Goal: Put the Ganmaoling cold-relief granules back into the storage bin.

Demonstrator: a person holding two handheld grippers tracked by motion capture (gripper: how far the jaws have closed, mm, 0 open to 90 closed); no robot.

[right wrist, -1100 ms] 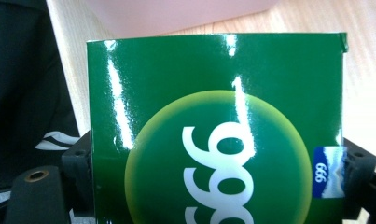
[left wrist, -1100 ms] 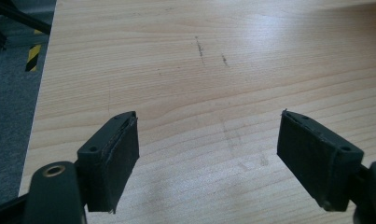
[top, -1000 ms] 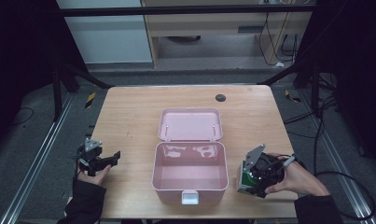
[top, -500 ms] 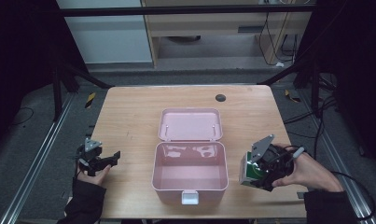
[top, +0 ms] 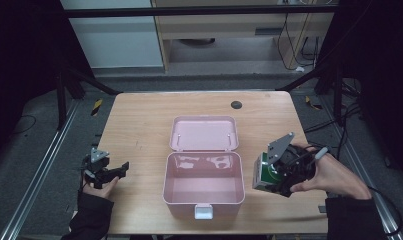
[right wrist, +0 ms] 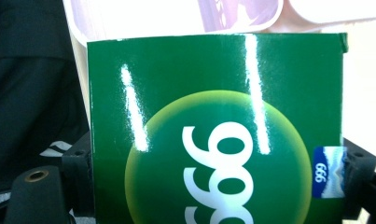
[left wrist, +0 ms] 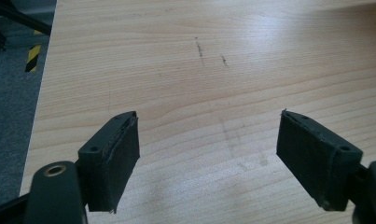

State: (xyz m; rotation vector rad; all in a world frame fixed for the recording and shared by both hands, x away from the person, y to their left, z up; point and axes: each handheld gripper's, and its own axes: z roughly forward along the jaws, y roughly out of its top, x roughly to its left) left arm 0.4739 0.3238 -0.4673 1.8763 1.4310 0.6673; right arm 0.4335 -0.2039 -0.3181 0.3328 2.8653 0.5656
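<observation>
Dark flooring and black frame rails surround the wooden table (top: 139, 120) in the high view. A pink box (top: 203, 186) sits open at the table's near middle, its lid (top: 204, 133) lying back on the far side. Just right of the box, the right gripper (top: 269, 175) holds a green carton (top: 262, 174) above the table's near right part. At the near left, the left gripper (top: 120, 169) rests low over the wood, well apart from the box.

From the left gripper view, both black jaws stand wide apart over bare wood grain with nothing between them.

From the right gripper view, the green carton (right wrist: 213, 140) with white digits sits clamped between the jaws, the pink box's rim (right wrist: 176, 14) just beyond it.
</observation>
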